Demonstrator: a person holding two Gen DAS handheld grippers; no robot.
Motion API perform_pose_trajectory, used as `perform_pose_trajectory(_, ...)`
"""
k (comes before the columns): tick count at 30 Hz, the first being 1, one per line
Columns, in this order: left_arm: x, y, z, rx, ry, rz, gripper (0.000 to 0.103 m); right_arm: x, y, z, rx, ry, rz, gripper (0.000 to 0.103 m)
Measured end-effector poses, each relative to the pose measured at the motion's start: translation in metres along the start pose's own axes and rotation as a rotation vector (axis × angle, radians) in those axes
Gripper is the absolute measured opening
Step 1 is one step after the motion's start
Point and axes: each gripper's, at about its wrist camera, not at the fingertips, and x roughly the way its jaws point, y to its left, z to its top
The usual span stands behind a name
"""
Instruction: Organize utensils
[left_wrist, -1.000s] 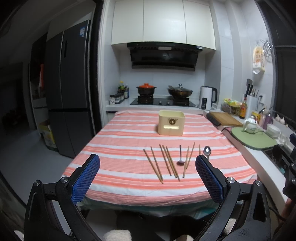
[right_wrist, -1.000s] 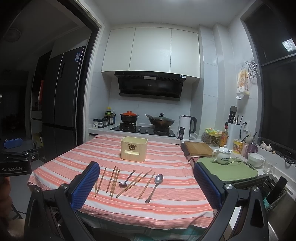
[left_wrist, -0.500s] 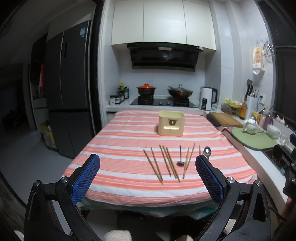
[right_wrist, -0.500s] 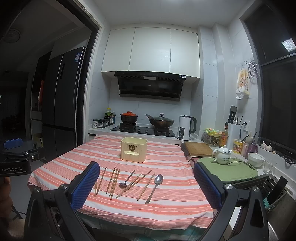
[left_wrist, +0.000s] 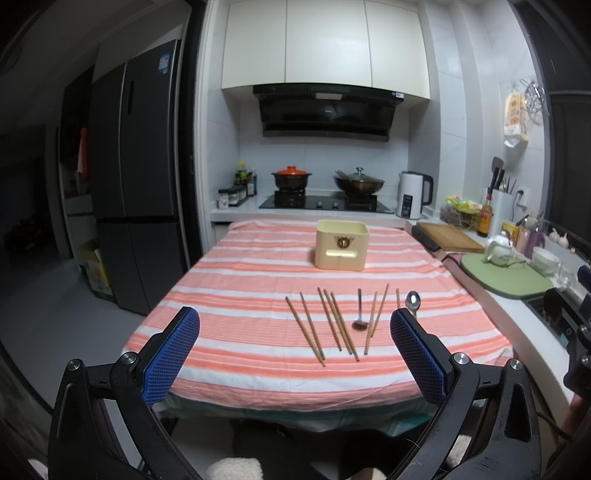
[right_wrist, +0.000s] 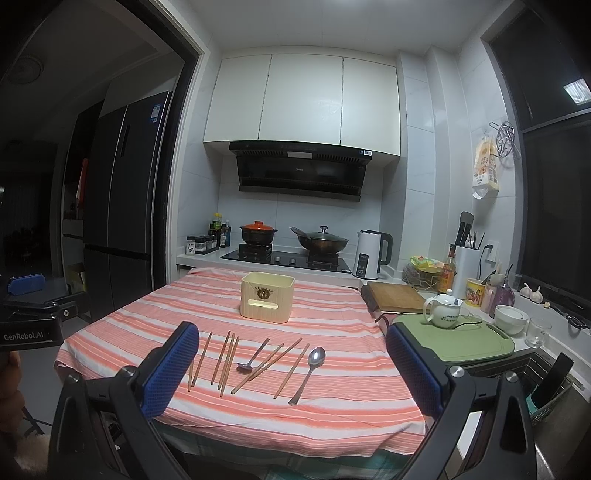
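Several wooden chopsticks (left_wrist: 334, 323) (right_wrist: 225, 356) lie loose on the striped tablecloth, with a small dark spoon (left_wrist: 359, 314) (right_wrist: 251, 356) among them and a silver spoon (left_wrist: 412, 301) (right_wrist: 310, 371) at their right end. Behind them stands a cream utensil box (left_wrist: 341, 249) (right_wrist: 266, 300), open at the top. My left gripper (left_wrist: 295, 345) is open, held off the table's near edge with nothing between its fingers. My right gripper (right_wrist: 291, 367) is open too, empty, short of the utensils.
The table (left_wrist: 240, 291) (right_wrist: 332, 306) fills the middle of a narrow kitchen. To the right, a counter holds a cutting board (right_wrist: 395, 297), a green mat with a teapot (right_wrist: 445, 314), cups and a sink. A stove with pots is behind; a fridge (left_wrist: 136, 184) stands left.
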Motion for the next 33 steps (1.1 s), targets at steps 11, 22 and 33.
perform_pose_trajectory(11,-0.0013,-0.0017,0.0004,0.004,0.000,-0.003,0.103,-0.0003,0.0026,0.0004,-0.002,0.000,0.002,0.103)
perform_pose_trajectory(22,-0.0012,-0.0020,0.0002,0.003,0.000,-0.003,0.103,-0.0026,0.0056,0.0013,-0.006,-0.004,0.002,0.103)
perform_pose_trajectory(33,-0.0031,-0.0033,-0.0016,0.004,0.000,-0.005,0.103,-0.0026,0.0089,0.0032,-0.009,-0.005,0.000,0.103)
